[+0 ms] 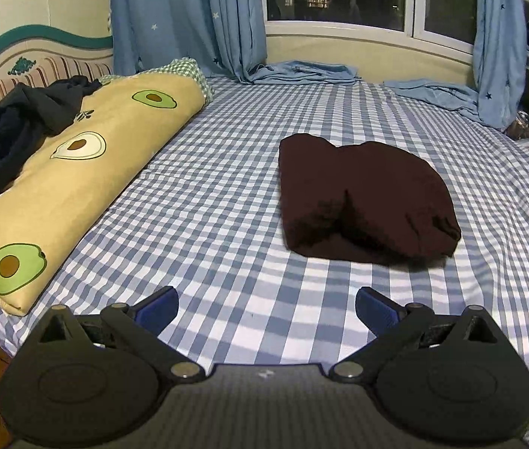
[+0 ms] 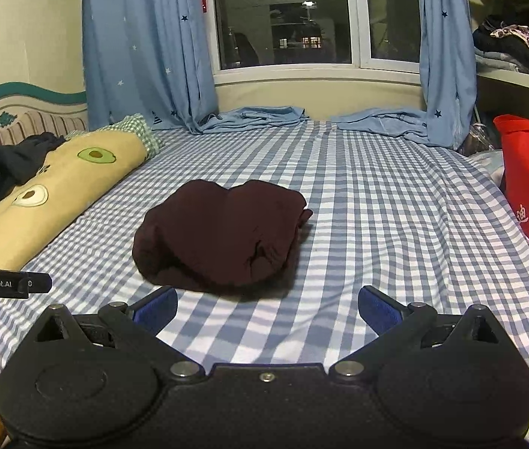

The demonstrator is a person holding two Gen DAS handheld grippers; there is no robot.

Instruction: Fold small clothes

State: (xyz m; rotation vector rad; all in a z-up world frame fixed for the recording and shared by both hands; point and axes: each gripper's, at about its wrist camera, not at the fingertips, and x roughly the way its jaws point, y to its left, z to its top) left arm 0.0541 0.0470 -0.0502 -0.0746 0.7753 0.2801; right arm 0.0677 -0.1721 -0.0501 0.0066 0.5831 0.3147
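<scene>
The dark maroon garment (image 1: 365, 198) (image 2: 219, 237), apparently folded, lies mid-frame on the checked bed (image 1: 227, 205) (image 2: 395, 224). The left tool (image 1: 266, 305) and right tool (image 2: 268, 305), both at lower centre, gape wide and hold nothing. An avocado-print quilt (image 1: 69, 172) lies at left.

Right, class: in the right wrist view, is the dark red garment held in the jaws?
No: the dark red garment lies folded on the checked bedsheet, apart from the open right gripper.
</scene>
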